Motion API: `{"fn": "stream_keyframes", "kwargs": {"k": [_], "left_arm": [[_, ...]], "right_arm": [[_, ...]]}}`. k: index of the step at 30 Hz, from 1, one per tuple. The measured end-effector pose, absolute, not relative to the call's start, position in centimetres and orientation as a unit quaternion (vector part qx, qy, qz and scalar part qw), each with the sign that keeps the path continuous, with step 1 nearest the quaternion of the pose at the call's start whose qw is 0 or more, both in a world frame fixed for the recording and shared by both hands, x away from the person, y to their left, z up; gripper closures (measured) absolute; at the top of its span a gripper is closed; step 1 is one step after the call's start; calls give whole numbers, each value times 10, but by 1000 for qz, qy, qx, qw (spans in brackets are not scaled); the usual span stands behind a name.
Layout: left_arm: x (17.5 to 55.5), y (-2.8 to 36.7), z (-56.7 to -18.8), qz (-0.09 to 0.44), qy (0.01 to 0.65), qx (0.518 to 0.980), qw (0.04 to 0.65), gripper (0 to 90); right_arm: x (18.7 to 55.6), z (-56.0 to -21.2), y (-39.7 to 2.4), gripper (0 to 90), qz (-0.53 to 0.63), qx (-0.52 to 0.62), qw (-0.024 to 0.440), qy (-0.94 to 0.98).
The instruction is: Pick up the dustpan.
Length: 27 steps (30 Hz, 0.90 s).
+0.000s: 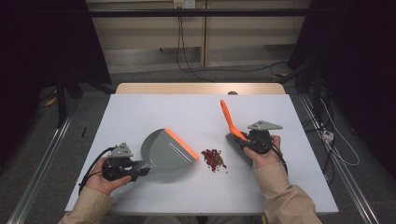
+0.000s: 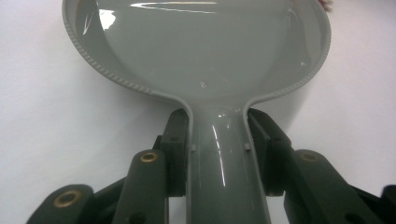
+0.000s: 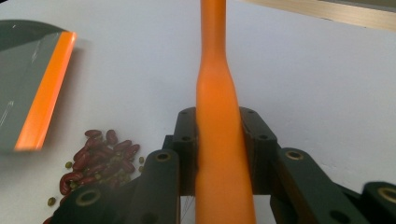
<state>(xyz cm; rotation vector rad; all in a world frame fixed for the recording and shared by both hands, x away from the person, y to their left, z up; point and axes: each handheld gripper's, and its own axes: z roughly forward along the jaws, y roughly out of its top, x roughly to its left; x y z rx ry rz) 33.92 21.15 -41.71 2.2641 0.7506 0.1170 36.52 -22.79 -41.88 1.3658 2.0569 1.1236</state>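
Note:
A grey dustpan point(image 1: 164, 150) with an orange lip lies on the white table, its lip facing a small pile of red beans point(image 1: 213, 159). My left gripper point(image 1: 138, 170) is shut on the dustpan handle point(image 2: 224, 158), with both pads pressed on its sides. My right gripper point(image 1: 246, 140) is shut on the orange handle point(image 3: 219, 140) of a small brush point(image 1: 232, 126), whose grey bristles point(image 1: 236, 147) rest on the table just right of the beans. From the right gripper view, the beans point(image 3: 100, 158) lie at the lower left and the dustpan lip point(image 3: 44, 112) beyond them.
The white table top point(image 1: 140, 107) has open room behind and on both sides of the tools. A wooden strip point(image 1: 201, 88) runs along its far edge. Cables trail on the floor beyond the table.

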Motion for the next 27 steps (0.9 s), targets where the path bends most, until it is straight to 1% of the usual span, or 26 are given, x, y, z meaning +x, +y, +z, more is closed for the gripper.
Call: {"fn": "stream_keyframes", "kwargs": {"k": [5, 13, 19, 27], "left_arm": [[331, 201, -417, 23, 261, 892, 369, 627], [323, 193, -423, 4, 232, 904, 359, 627], [322, 188, -424, 2, 217, 909, 356, 625], [317, 176, -425, -5, 200, 912, 357, 624]], "right_arm": [[365, -419, -227, 710, 408, 491, 214, 739], [364, -424, -221, 710, 402, 487, 213, 746], [364, -424, -216, 710, 401, 484, 215, 747], [357, -423, -199, 710, 383, 475, 233, 757]]}}
